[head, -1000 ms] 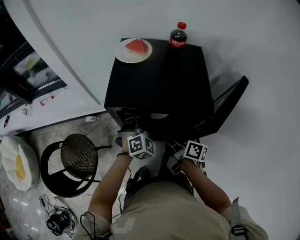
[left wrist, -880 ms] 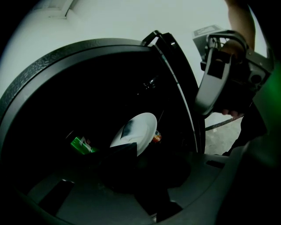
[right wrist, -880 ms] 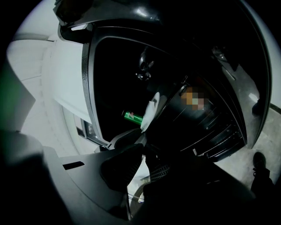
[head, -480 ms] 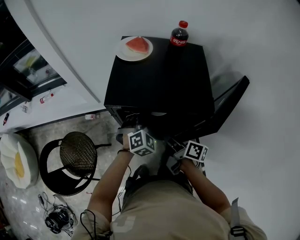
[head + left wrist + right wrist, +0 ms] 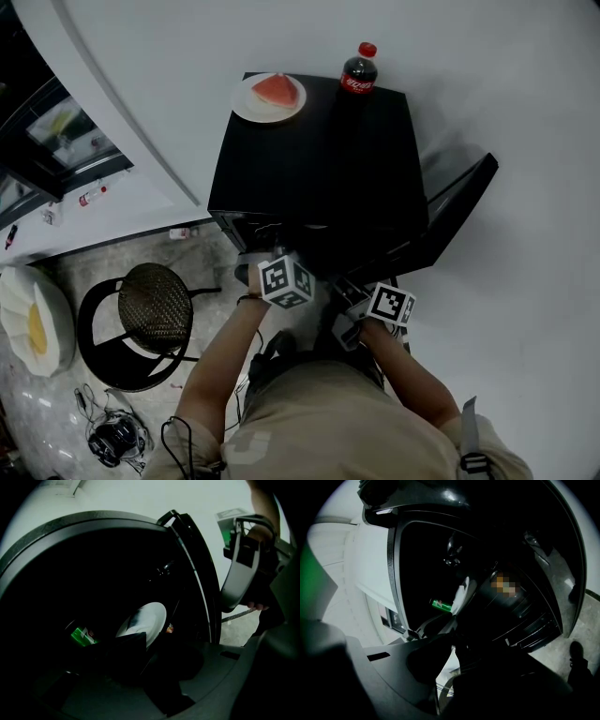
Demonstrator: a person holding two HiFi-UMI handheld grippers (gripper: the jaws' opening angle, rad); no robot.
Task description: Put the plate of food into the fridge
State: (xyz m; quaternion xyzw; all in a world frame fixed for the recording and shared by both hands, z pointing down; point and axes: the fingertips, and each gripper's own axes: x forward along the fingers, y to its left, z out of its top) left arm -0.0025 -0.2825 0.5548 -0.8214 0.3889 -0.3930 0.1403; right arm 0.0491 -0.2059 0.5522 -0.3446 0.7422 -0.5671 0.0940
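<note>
The black mini fridge (image 5: pixel 319 159) stands with its door (image 5: pixel 459 206) swung open to the right. On its top sit a white plate with a watermelon slice (image 5: pixel 269 97) and a cola bottle (image 5: pixel 357 73). My left gripper (image 5: pixel 262 255) reaches into the dark opening. In the left gripper view it (image 5: pixel 152 653) is shut on the lower rim of another white plate (image 5: pixel 143 620), which hangs tilted inside. A green can (image 5: pixel 80 635) lies deeper in. My right gripper (image 5: pixel 349 309) is level by the door side. Its jaws (image 5: pixel 454 644) are too dark to read.
A black round stool (image 5: pixel 155 314) stands left of the person on the stone floor. Cables and a dark device (image 5: pixel 117 439) lie at the lower left. Door shelves (image 5: pixel 525 620) fill the right of the right gripper view. A white wall (image 5: pixel 525 112) is behind the fridge.
The left gripper's marker cube has edged slightly up and right, toward the fridge opening. The right gripper has not moved.
</note>
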